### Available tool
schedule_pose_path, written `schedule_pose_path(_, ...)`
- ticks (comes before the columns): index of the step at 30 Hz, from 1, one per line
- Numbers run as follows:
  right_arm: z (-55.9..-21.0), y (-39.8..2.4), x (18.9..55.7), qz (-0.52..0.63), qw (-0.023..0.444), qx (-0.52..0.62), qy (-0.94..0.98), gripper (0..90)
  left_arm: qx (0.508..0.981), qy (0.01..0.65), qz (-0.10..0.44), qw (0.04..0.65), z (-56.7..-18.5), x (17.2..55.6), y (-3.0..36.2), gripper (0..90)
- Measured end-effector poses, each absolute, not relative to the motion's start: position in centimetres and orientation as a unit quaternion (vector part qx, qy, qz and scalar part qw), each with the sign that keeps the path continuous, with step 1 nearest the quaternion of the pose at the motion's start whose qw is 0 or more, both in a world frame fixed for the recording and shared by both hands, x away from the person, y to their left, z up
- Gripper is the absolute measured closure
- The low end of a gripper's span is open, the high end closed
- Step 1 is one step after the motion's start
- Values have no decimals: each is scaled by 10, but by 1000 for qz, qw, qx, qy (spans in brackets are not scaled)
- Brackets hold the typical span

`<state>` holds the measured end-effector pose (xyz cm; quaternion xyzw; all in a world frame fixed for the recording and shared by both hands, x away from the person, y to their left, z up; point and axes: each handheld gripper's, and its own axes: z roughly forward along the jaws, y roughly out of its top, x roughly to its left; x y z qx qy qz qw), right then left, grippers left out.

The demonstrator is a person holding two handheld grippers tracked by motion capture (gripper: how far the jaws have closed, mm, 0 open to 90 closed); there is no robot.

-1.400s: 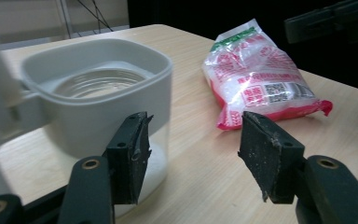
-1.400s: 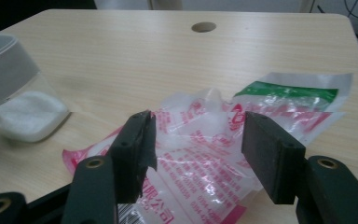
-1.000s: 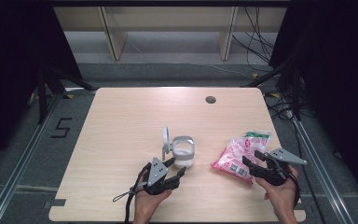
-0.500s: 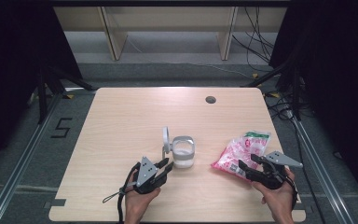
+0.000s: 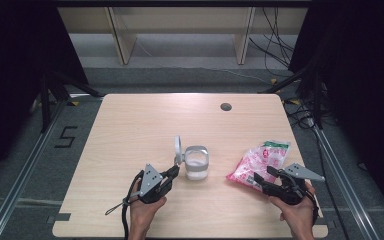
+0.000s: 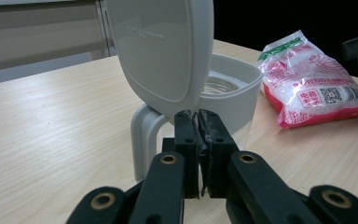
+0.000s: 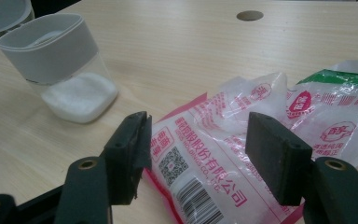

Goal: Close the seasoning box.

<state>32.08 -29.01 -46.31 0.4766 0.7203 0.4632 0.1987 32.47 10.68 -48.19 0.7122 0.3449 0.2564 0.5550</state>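
A clear container [image 5: 196, 162] with a white collar holds white grains, and its white lid [image 5: 178, 149] stands flipped up on the left side. My left gripper [image 5: 175, 171] lies low on the table with its tips just below that lid [image 6: 163, 46]. Its jaws have just been closing and now meet with nothing between them [image 6: 198, 116]. A pink and white bag [image 5: 260, 160] lies to the right of the container. My right gripper [image 5: 262, 176] stands open, its jaws apart over the near end of the bag [image 7: 223, 140] without pressing on it.
A round hole [image 5: 225, 106] is set in the wooden tabletop [image 5: 130, 125] toward the back right. The container [image 7: 60, 51] stands about a hand's width left of the bag. Black cables trail from both grippers toward the front edge.
My left gripper has drawn back to the left, away from the container's body, and its jaws have shut. The right gripper and the bag have kept their places.
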Motion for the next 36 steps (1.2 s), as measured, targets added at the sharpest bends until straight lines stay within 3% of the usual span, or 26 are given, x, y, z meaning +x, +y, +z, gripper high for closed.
schedule_pose_path(13, -465, -285, 316, 455, 195, 476, 727, 402, 714, 346, 274, 543, -470, 337, 118, 881)
schedule_pose_path(36, -467, -281, 313, 458, 186, 466, 734, 402, 721, 342, 256, 545, -458, 362, 112, 893)
